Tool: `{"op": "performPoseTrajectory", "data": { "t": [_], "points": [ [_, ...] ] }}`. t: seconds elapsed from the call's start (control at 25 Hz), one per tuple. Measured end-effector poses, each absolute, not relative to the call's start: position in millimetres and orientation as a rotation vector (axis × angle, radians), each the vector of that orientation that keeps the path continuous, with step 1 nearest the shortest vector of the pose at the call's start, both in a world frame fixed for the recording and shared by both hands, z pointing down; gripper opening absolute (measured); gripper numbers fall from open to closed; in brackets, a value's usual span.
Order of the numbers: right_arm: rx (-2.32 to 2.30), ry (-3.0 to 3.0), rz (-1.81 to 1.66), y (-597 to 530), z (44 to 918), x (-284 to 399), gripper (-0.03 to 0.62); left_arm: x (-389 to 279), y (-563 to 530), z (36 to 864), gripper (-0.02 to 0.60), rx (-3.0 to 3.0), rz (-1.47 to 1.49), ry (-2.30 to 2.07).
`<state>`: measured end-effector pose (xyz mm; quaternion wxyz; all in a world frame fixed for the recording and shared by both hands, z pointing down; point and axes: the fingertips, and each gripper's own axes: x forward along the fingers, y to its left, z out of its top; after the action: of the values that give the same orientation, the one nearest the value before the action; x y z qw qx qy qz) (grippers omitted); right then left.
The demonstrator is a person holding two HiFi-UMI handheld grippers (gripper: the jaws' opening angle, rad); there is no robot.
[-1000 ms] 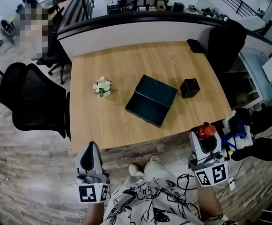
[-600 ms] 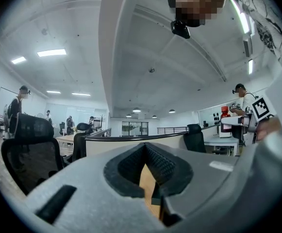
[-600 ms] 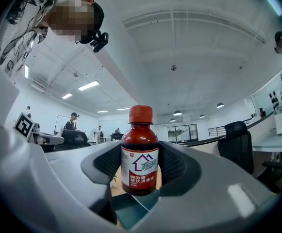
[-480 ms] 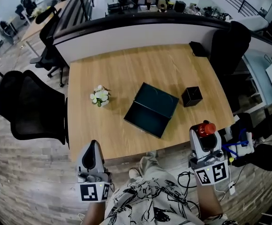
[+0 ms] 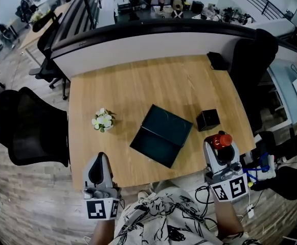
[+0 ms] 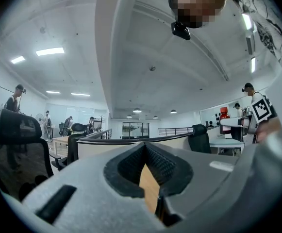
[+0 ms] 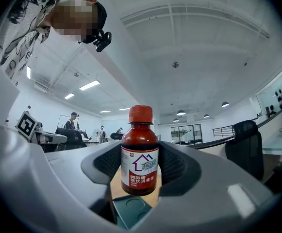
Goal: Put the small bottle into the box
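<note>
Two big things first: the pale wooden table (image 5: 138, 80), then the flat dark-teal rectangular box (image 5: 161, 135) lying open on it, ahead of you. Your left gripper (image 5: 100, 160) is pinched closed on nothing. Your right gripper (image 5: 221, 148) clamps the small brown bottle with the red screw cap (image 7: 140, 152) by its labelled belly, near the table's right front corner. It looks light, rigid and slick-walled, so the label band is the sound place to grip. It stands upright, long axis vertical, cap up.
</note>
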<state>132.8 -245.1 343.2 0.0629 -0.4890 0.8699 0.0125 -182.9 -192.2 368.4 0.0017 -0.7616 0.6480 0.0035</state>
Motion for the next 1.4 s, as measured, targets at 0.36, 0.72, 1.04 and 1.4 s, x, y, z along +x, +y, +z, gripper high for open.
{"op": "performPoseTrajectory", "data": {
  "t": [0.36,0.72,1.04,1.4],
  "points": [
    [-1.374,2.701,-0.065,-306,357,126,0.232,-176,-237,376,-0.003,-2.361,-0.031,2.145],
    [-1.196,2.835,-0.267,-321,405,63,0.232,-193,-240,388,-0.003,-2.344,-0.086,2.237],
    [-1.188,2.989,-0.338,-318,458,19,0.232,-211,-248,396,-0.003,-2.445,-0.143,2.182],
    [-1.079,3.238,-0.416,-305,550,-34,0.232,-220,-249,413,-0.003,-2.515,-0.215,2.155]
  ]
}}
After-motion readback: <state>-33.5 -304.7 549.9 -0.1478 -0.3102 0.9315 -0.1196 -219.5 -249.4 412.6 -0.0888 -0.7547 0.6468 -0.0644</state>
